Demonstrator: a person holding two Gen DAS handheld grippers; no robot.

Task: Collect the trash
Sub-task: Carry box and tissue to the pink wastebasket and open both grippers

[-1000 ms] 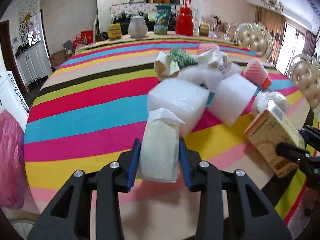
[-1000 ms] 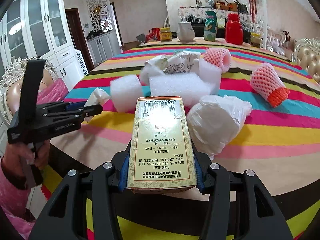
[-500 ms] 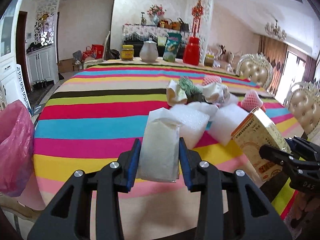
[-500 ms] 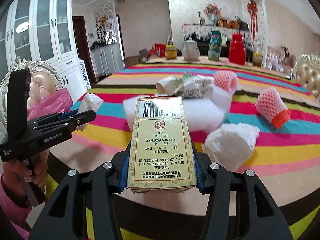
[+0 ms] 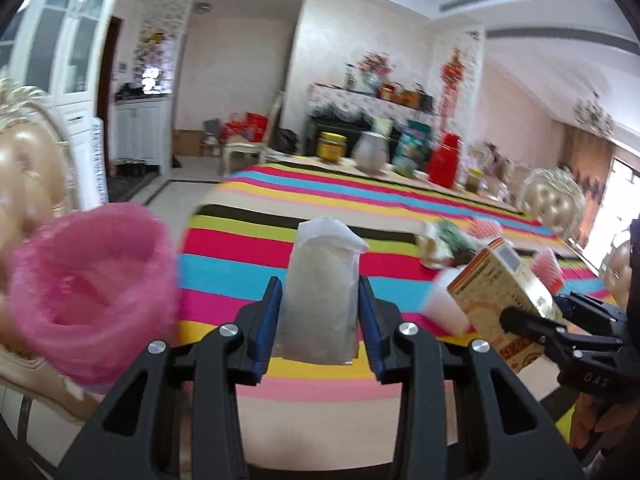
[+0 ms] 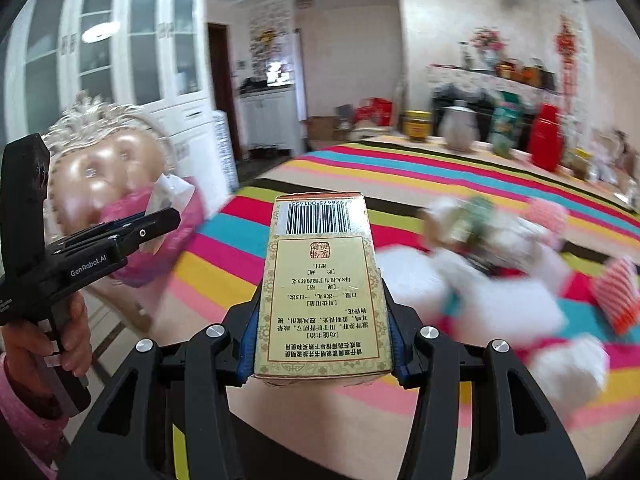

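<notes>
Table [image 5: 320, 216] with striped cloth fills both views; jars, a grey jug and a red flask sit along its far edge. Padded gold chair [image 6: 100, 172] stands at the table's left side, and a pink bag [image 5: 92, 292] hangs open-mouthed right in front of it.

Trash pile [image 6: 492, 248] of white foam blocks, crumpled paper and red-pink fruit nets lies on the cloth, right of centre in the right wrist view. It's motion-blurred, so individual pieces are hard to separate.

Left claw [image 5: 320, 308] is pinching a white paper packet [image 5: 320, 300] upright between its blue pads, clear of the table, just right of the bag's mouth. In the right wrist view the same claw [image 6: 160, 216] sits in front of the bag, and the white packet tip shows against the pink.

Right claw [image 6: 324, 312] is pinching a yellow carton [image 6: 320, 280] lengthwise, barcode end pointing away, above the table's near edge. From the left wrist view the carton [image 5: 504, 292] sits tilted in that claw [image 5: 520, 320] at far right, well apart from the bag.

A hand [image 6: 60, 340] in a pink sleeve grips the left claw's handle.
</notes>
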